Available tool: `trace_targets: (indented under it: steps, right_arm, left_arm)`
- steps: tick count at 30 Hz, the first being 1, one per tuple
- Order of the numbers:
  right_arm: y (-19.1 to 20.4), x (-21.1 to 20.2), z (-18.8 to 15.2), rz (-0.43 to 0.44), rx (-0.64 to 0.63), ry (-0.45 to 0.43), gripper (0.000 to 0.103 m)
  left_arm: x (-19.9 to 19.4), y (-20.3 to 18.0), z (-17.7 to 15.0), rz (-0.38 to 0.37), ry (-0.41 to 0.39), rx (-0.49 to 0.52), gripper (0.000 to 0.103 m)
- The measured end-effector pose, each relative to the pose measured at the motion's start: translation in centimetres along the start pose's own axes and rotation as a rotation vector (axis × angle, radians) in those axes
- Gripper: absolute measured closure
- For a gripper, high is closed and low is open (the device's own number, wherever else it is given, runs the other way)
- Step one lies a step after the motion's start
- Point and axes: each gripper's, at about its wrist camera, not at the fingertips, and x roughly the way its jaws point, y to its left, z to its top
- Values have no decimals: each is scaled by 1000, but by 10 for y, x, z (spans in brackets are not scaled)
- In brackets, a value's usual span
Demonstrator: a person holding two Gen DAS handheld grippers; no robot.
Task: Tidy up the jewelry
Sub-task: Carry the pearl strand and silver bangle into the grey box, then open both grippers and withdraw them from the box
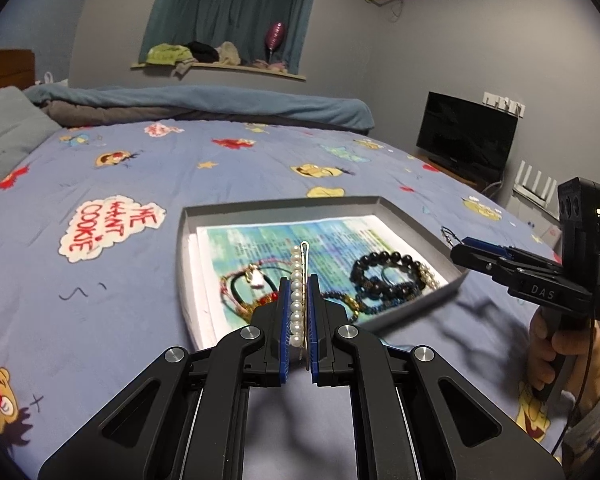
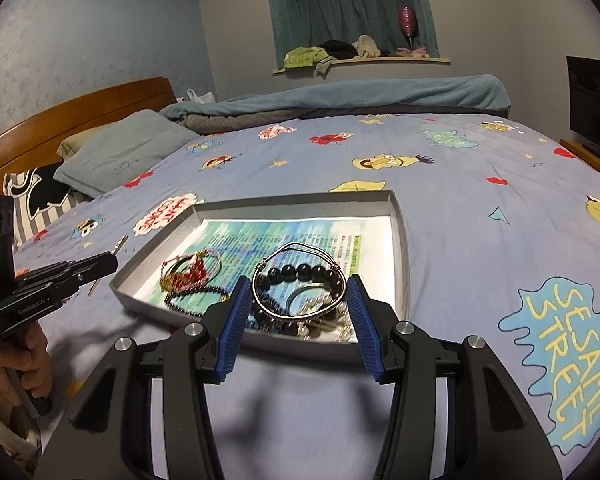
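A shallow grey tray [image 1: 284, 203] lies on the bed, lined with a printed sheet; it also shows in the right wrist view [image 2: 400, 240]. My left gripper [image 1: 299, 280] is shut on a pearl hair pin [image 1: 297, 300] and holds it over the tray's near edge. In the tray lie a black bead bracelet [image 1: 384, 258], a red and gold bracelet [image 2: 190, 276] and other pieces. My right gripper [image 2: 298, 286] holds a silver wire bangle [image 2: 300, 280] between its blue pads [image 2: 236, 316], above the tray's near end. The right gripper also shows in the left wrist view [image 1: 458, 246].
The bed has a blue cartoon-print sheet [image 1: 100, 264]. A folded blue blanket [image 1: 204, 100] and a grey pillow [image 2: 120, 148] lie at the far side. A wooden headboard [image 2: 76, 108] is at the left. A black TV [image 1: 466, 136] stands beside the bed.
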Motion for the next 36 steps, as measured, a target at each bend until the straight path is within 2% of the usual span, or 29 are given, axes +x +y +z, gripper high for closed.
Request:
trace_targets:
  steps: [12, 20, 26, 29, 33, 35, 36]
  right_arm:
    - [-2, 20, 2, -49, -6, 10, 54]
    - [-1, 38, -1, -83, -25, 62, 54]
    - [-2, 46, -5, -109, -27, 96, 54]
    - [-2, 48, -6, -118, -31, 100, 54]
    - [-2, 47, -6, -114, -32, 99, 51]
    - [-1, 47, -6, -111, -36, 95, 37]
    - [-1, 45, -6, -108, -40, 88, 35]
  left_arm:
    - [22, 2, 2, 96, -12, -27, 95]
    - [40, -4, -1, 147, 31, -1, 95]
    - [49, -2, -5, 156, 62, 1, 94]
    - [49, -2, -6, 158, 64, -1, 86]
    - [47, -4, -7, 159, 52, 8, 66]
    - [46, -6, -7, 163, 46, 15, 57]
    - [45, -7, -6, 164, 42, 19, 53]
